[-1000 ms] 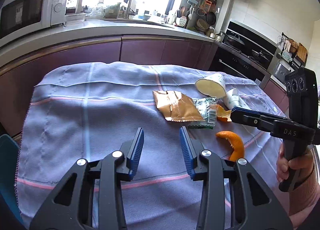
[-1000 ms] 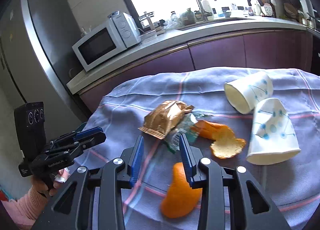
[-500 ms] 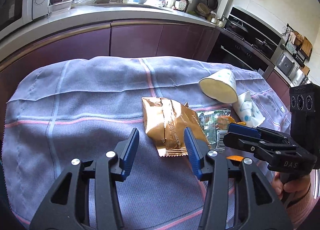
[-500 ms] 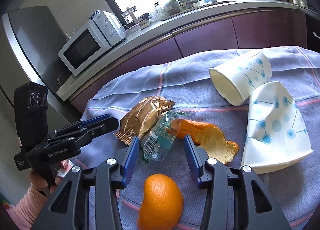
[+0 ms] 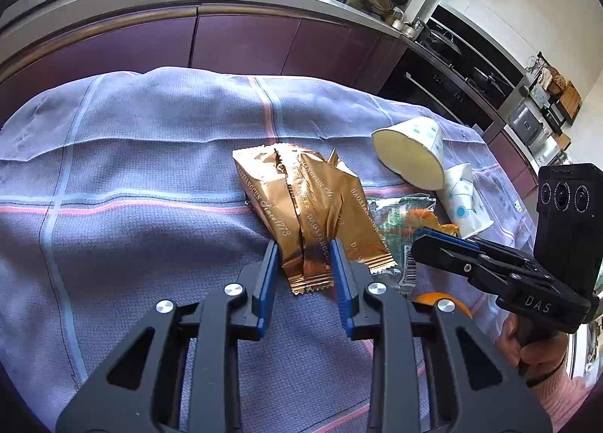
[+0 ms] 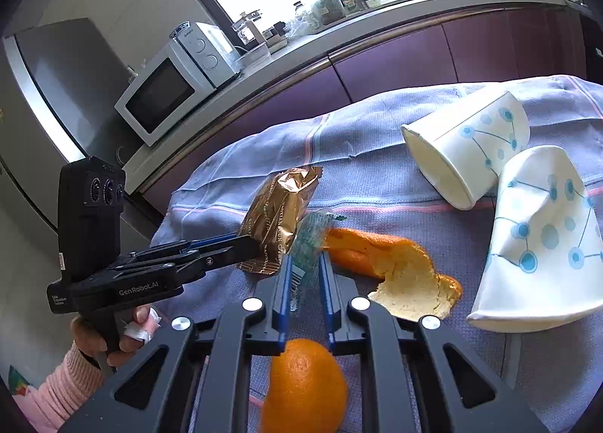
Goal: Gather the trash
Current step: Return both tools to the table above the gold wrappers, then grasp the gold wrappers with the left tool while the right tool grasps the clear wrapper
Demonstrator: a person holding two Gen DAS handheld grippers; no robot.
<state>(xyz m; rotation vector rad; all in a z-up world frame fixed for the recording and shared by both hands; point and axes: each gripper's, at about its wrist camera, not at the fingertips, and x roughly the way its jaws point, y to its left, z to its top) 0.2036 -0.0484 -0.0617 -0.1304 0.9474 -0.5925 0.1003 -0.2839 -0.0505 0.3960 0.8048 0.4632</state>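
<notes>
Left gripper (image 5: 304, 259), bottom centre of the left wrist view: jaws have just been closing and now pinch the near crimped end of the gold wrapper (image 5: 301, 203). Wrapper lies mid-frame on the cloth-covered worktop (image 5: 132, 176). Judged light, crinkly foil, slippery; the flat crimped seam is the sound place to hold.

Right gripper (image 6: 304, 267), bottom centre of the right wrist view: jaws have just been closing and are nearly together on the near end of the clear green-printed wrapper (image 6: 307, 244). Thin film, limp, likely to slide or tear; grip well in from the edge.

Orange peel (image 6: 305, 384) lies under the right gripper at lower centre; a second peel (image 6: 395, 274) is just right of the jaws, soft and light.

Farther, upper right: two paper cups (image 6: 471, 146) on their sides, touching, one crushed; easily dented.

Grippers stand near each other, so room between them is tight. Open cloth at left; its edges drop off beyond.
</notes>
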